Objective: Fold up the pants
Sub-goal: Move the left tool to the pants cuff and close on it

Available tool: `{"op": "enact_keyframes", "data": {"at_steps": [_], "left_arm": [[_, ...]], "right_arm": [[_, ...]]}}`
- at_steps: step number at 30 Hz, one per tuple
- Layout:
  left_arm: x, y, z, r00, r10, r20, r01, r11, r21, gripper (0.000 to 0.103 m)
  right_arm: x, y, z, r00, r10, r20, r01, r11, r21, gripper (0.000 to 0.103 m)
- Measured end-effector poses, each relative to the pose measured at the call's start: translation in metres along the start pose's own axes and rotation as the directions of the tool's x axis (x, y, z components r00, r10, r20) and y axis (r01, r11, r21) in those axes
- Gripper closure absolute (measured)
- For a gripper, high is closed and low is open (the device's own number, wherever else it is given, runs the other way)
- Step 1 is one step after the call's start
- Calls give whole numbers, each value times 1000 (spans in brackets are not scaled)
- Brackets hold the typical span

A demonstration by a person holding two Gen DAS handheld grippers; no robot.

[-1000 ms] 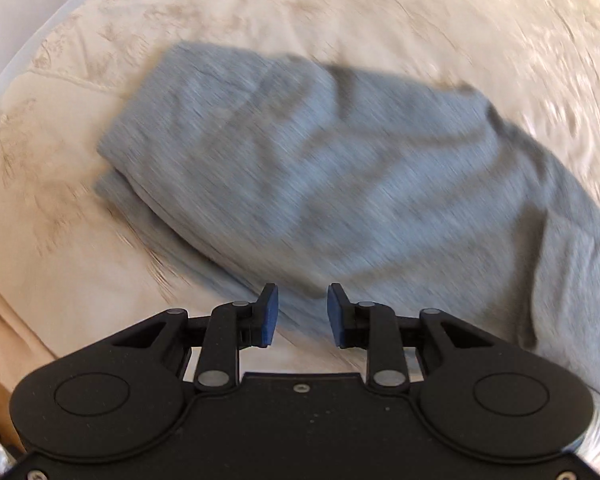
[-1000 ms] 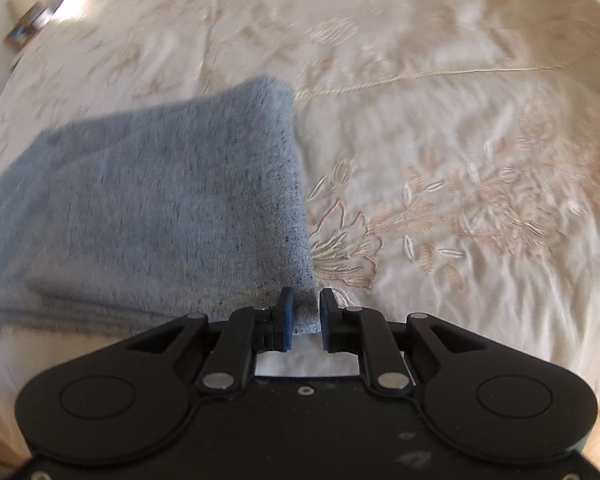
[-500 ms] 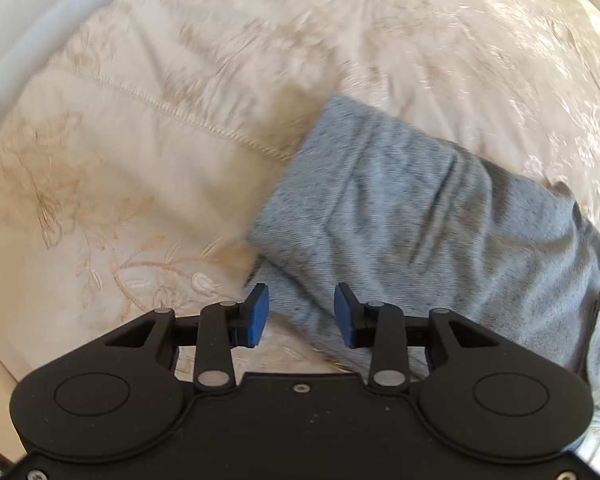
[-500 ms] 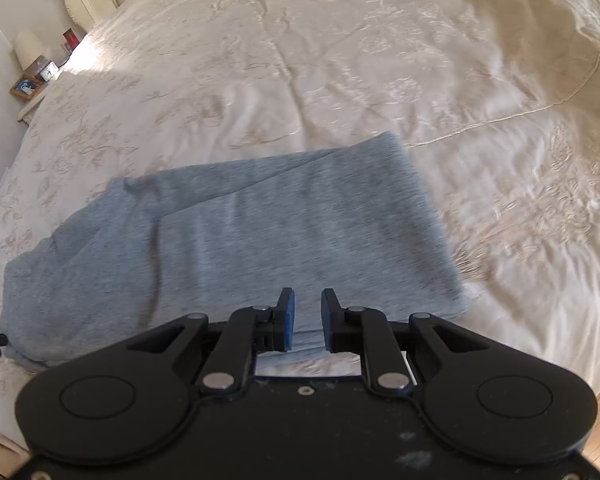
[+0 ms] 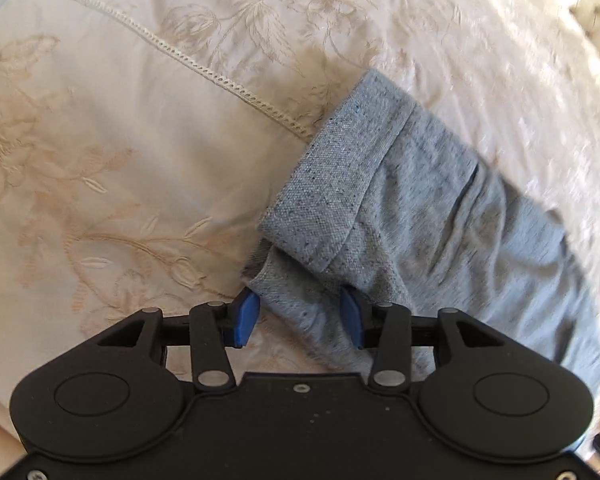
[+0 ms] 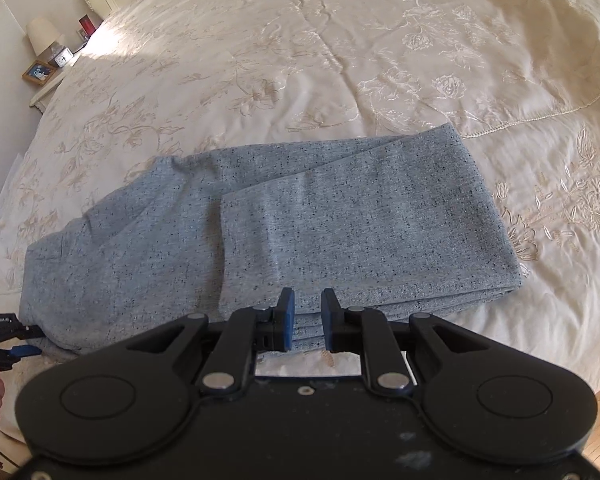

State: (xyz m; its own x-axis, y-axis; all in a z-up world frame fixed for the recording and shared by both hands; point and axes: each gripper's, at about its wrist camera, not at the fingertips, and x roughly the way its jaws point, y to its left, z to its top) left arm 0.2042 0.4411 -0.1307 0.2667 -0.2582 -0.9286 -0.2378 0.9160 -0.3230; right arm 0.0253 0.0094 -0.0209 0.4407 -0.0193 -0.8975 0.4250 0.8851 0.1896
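I have the bedspread (image 6: 339, 40) under everything, cream and embroidered, and the grey pants (image 6: 339, 220) lie across it near the front edge, one fold already laid over. The biggest risk I see is that folded stack sliding on the smooth cover if I drag either end instead of lifting it. Next, the waistband end (image 5: 319, 184) sits loose and partly turned over; a shallow bite there could catch only the top layer and pull the fold apart. My left gripper (image 5: 298, 320) is opening, cloth between the pads but, as far as the blur allows, not pinched. My right gripper (image 6: 307, 320) stands narrowly apart above the near hem, holding nothing.
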Motion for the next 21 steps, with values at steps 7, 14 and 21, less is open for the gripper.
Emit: {"op": "enact_keyframes", "data": {"at_steps": [7,14,21], "left_arm": [[-10,16,-9,991,-131,6,131,991,6,51],[-30,-1,-7,990,-74,119,66,996,68,51],[-9,-7,18,993,69,93,-77,994,81,45]], "right_arm": [[-7,5,2,1000,10,12,-10,1000,4,86],[-10,10,2,1000,15,9,-15,1000,1,86],[-10,20,-1,1000,28,7,-28,999,-17,86]]}}
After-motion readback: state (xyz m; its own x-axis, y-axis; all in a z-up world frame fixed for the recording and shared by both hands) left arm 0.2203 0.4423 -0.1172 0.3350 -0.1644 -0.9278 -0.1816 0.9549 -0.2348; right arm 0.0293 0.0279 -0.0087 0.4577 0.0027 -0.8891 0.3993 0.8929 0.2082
